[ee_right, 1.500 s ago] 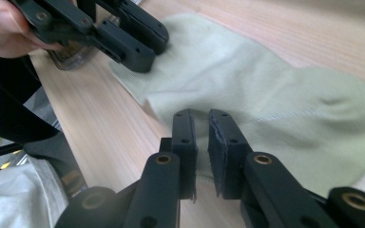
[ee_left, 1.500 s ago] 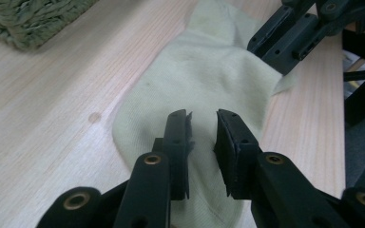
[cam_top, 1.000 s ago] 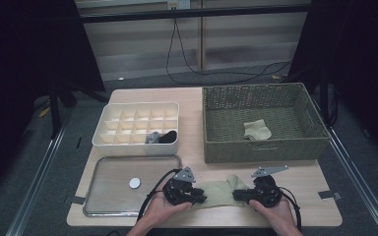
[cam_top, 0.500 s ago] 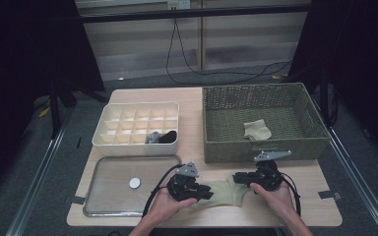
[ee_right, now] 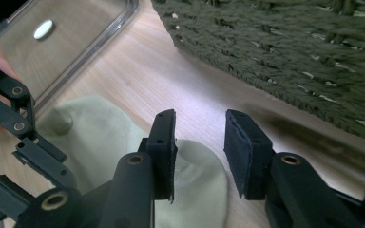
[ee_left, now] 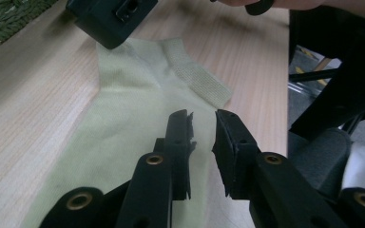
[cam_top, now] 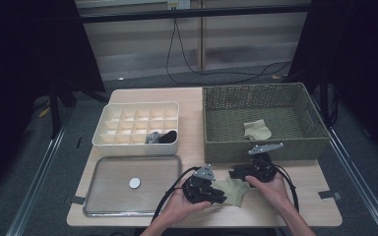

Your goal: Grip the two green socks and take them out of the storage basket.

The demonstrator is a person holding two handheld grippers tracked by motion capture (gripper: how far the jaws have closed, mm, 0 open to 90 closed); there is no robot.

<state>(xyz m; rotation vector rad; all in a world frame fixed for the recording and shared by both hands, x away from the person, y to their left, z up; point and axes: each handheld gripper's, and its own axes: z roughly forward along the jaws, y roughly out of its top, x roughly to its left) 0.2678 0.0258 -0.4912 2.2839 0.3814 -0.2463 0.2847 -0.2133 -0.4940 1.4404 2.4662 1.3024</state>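
Left to right across the table (cam_top: pixel 197 98) in the high view: a clear lid (cam_top: pixel 103 184) lay flat at the near left corner, with a white divided organiser (cam_top: pixel 138 123) behind it that held a dark sock (cam_top: pixel 167 136) in one front cell. Near the front edge lay the pale green sock (cam_top: pixel 234 189), flat on the wood between the two hands. The left gripper (cam_top: pixel 215 195) rested over the sock's left end; in the left gripper view its jaws had just been closing, yet a narrow gap remained and the pads did not press the fabric beneath them. The right gripper (cam_top: pixel 237 173) stood at the sock's far right edge, beside the woven basket (cam_top: pixel 261 152), which held a second pale sock (cam_top: pixel 256 130). Its jaws had just been opening and stood apart above the sock's rounded end in the right gripper view, holding nothing.

The step in hand appeared to be folding or flattening the sock before stowing it. The next move probably calls for a fresh pinch on one end, low enough to catch the fabric.

Compared with a second earlier, both hands had shifted rightward, the right one nearer the basket, and the sock lay more bunched.
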